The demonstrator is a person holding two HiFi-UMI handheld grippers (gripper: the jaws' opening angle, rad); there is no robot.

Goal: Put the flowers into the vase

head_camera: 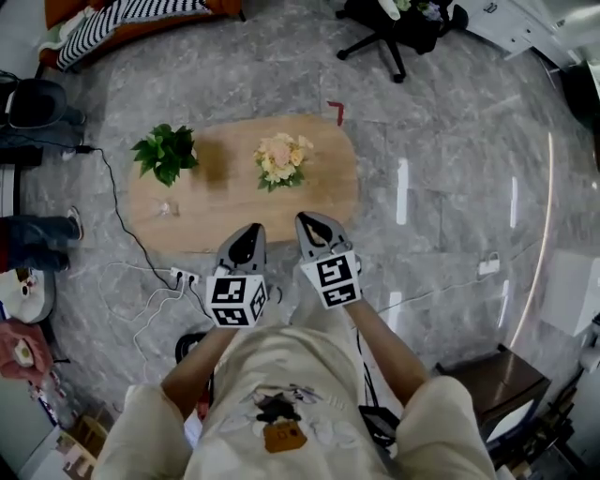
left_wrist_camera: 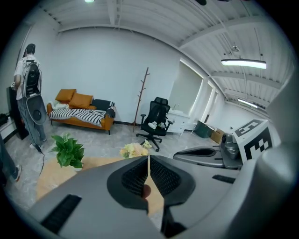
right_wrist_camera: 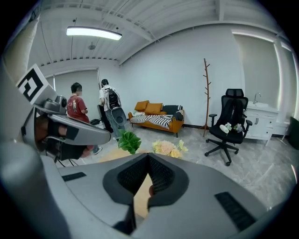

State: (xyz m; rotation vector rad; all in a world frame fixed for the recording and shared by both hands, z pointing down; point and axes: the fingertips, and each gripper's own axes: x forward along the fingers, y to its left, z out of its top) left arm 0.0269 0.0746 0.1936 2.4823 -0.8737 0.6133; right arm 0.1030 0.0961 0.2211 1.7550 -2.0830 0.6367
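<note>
**Both grippers empty, flowers on table**

Head view: left gripper (head_camera: pixel 250 229) & right gripper (head_camera: pixel 310 220) sit side by side over the near edge of the oval wooden table (head_camera: pixel 328 192), tips pointing twd the far side, marker cubes nearest the person.

Left gripper (left_wrist_camera: pixel 148 161) in its own view: jaws all but together, only a hair-thin slit, nothing btwn them. Right gripper (right_wrist_camera: pixel 148 156) in its own view: jaws closed tip to tip, nothing held either.

Flowers (head_camera: pixel 281 159): pale peach/cream bunch w/ green leaves, approx mid-table, ahead of both grippers & well apart from them. Same bunch shows just above the jaw tips in both gripper views (left_wrist_camera: pixel 134 150) (right_wrist_camera: pixel 166 147). What it stands in – can't tell.

Green plant (head_camera: pixel 166 152) at the table's left end, apart from the flowers. Small clear glass item (head_camera: pixel 167 208) on the table just near-side of the plant; too small to say what it is.

Floor: grey marble-look, power strip (head_camera: pixel 184 276) w/ cables by the table's near-left edge. Office chair (head_camera: pixel 392 28) & sofa (head_camera: pixel 122 19) w/ striped throw beyond the table. Two people (right_wrist_camera: pixel 77 105) stand at the back in right gripper view.
</note>
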